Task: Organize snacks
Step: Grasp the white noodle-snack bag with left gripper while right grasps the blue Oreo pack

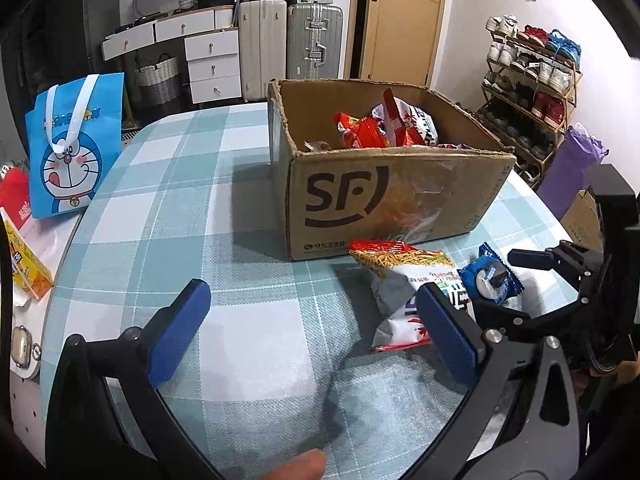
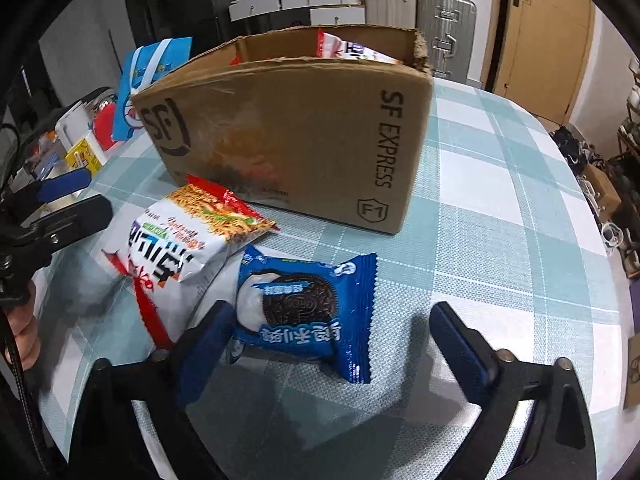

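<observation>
Two hand-held grippers tilt steeply down over a round table dressed in a pale teal plaid cloth. The right gripper, at the bottom of its own view, stands with blue pads wide apart around a blue Oreo packet; whether its left pad touches the wrapper cannot be told, and the other pad is clear of it. The packet lies flat at lower centre, its long axis running from upper left to lower right, crimped ends at either side, print upside down to the camera. Just beside it, overlapping its upper left corner, lies a white-and-red noodle snack bag, its red top edge pointing toward the cardboard SF Express box behind. The box, in the upper centre, already holds several red and white snack packs. The left gripper, low in its own frame, hangs with pads spread apart over bare cloth, holding nothing. A blue Doraemon bag stands at the table's left edge.
</observation>
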### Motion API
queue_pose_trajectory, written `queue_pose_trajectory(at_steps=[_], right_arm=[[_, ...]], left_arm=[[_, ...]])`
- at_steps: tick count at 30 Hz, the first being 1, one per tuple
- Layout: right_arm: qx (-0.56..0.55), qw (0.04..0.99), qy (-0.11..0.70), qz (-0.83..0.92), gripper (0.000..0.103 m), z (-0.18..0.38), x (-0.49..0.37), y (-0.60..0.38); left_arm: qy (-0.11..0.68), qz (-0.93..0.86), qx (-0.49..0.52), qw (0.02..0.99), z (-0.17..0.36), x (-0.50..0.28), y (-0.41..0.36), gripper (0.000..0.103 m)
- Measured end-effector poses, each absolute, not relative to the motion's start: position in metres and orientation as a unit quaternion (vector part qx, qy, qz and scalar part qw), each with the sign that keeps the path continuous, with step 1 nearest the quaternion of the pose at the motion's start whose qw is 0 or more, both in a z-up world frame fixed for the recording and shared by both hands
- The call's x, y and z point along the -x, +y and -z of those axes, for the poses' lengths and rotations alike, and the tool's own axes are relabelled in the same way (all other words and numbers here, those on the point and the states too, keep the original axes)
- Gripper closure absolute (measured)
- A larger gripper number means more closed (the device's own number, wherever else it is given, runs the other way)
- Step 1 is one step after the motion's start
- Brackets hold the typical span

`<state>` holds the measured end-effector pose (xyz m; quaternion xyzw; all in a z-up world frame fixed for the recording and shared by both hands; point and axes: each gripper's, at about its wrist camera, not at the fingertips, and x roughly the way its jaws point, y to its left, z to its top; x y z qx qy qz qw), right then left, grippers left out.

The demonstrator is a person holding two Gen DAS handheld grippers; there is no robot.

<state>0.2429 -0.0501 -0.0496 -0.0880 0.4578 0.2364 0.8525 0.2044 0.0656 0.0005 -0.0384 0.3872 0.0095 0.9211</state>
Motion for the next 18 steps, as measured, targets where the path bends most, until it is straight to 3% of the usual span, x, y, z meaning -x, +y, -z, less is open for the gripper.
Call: queue_pose_trajectory(at_steps=[6, 10, 18], right_arm=[[0.089, 0.846, 0.457, -0.26, 0.03, 0.049, -0.237, -0.047], [0.091, 0.846, 0.449, -0.272, 0.051, 0.046, -0.234, -0.047], [0.092, 0.855, 0.428, -0.276, 0.055, 0.029, -0.231, -0.056]], left_arm=[[0.389, -0.003, 0.036, 0.921, 0.0, -0.205, 0.062, 0.0], [0.39, 0.004, 0.038, 0.92, 0.0, -0.204, 0.06, 0.0], [0.395, 0.028, 0.056, 0.916, 0.0, -0.203, 0.056, 0.0]])
